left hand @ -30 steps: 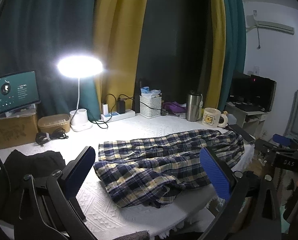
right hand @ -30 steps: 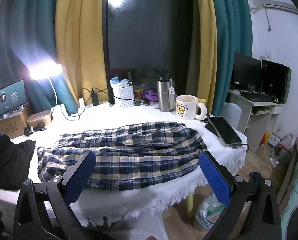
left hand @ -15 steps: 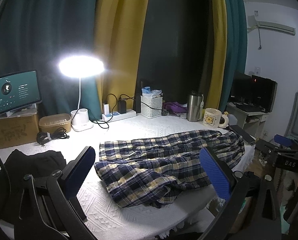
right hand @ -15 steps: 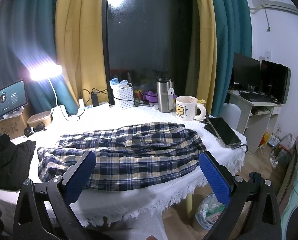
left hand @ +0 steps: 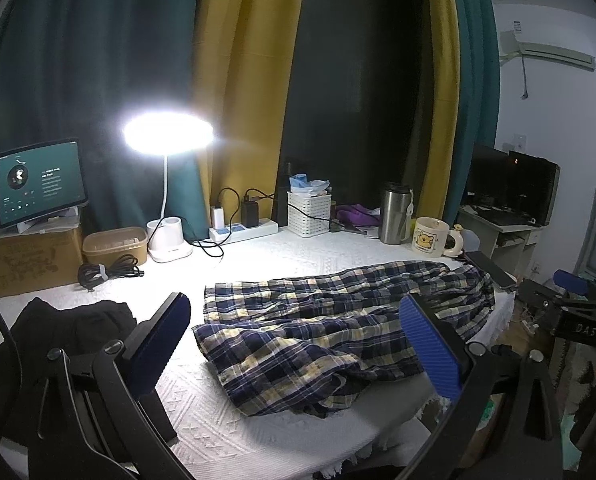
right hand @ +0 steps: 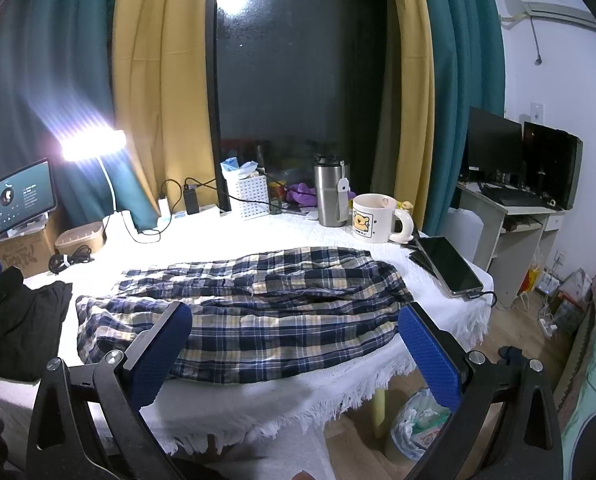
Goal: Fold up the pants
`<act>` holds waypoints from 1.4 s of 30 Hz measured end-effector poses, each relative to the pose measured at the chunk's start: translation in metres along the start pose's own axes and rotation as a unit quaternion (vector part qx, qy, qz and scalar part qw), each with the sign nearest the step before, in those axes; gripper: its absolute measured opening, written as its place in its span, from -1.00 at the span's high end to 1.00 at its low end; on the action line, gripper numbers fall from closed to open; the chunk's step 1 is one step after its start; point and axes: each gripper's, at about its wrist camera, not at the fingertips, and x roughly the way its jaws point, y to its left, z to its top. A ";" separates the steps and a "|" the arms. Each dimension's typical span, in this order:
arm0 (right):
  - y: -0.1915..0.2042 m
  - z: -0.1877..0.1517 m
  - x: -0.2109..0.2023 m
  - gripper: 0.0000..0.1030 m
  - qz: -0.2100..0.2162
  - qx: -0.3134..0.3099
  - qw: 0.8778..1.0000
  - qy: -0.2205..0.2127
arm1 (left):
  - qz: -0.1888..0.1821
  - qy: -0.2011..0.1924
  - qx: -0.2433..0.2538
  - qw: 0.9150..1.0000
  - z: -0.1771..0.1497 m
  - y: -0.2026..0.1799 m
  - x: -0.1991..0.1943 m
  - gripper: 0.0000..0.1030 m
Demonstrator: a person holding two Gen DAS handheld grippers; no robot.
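Table point(right hand: 257, 396): we see a white fringed cloth covering it, and a tug on the garment could drag this cloth along, shifting everything that stands on it.
Plaid pants point(right hand: 257, 308): they lie spread lengthwise across the middle of the table, rumpled, with the near leg bunched at the left end; we judge a grip on only one layer would leave the fold crooked or pull one leg off the other.
Black garment point(left hand: 69, 328): it sits just beside the left end of the pants, so we could catch it by mistake in a low sweep there.
Tablet device point(right hand: 448, 264): it lies flat near the right end of the pants at the table edge, with a cable plugged in; a wide swing of cloth may knock it off.
Mug point(right hand: 374, 218): it stands behind the pants, apart from them, and we think a lifted leg could clip it.
Left gripper point(left hand: 293, 340): its blue pads stand wide apart, hovering over the near table edge, holding and touching nothing.
Right gripper point(right hand: 293, 340): equally wide apart, empty, clear of the cloth.
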 end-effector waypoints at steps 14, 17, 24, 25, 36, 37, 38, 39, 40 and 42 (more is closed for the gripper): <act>0.000 -0.001 -0.001 -1.00 0.000 0.000 1.000 0.000 | 0.001 0.000 0.000 1.000 0.000 0.001 0.000 -0.98; 0.000 0.000 -0.001 -1.00 0.000 0.000 1.000 0.001 | 0.001 0.000 0.001 1.000 0.000 0.001 -0.001 -0.98; 0.000 0.000 -0.001 -1.00 0.000 0.000 1.000 0.001 | 0.001 0.000 0.000 1.000 0.000 0.001 -0.001 -0.98; 0.000 0.000 0.000 -1.00 0.000 0.000 1.000 0.000 | 0.001 0.001 0.000 1.000 -0.001 0.002 -0.001 -0.98; 0.004 0.001 0.003 -1.00 0.004 -0.002 1.000 -0.002 | 0.010 0.002 0.000 1.000 0.003 0.005 -0.002 -0.98; 0.005 0.001 0.003 -1.00 0.004 -0.003 1.000 -0.002 | 0.011 0.003 0.000 1.000 0.002 0.006 -0.001 -0.98; 0.004 0.001 0.005 -1.00 0.003 -0.005 1.000 -0.002 | 0.011 0.004 -0.001 1.000 0.002 0.007 0.000 -0.98; 0.004 0.001 0.006 -1.00 0.002 -0.005 1.000 -0.001 | 0.013 0.007 -0.001 1.000 0.001 0.008 0.002 -0.98; 0.004 0.000 0.009 -1.00 0.002 -0.006 1.000 0.000 | 0.014 0.010 -0.001 1.000 0.001 0.009 0.004 -0.98; 0.003 0.000 0.016 -1.00 0.000 -0.007 1.000 0.002 | 0.019 0.018 0.005 1.000 -0.001 0.012 0.012 -0.98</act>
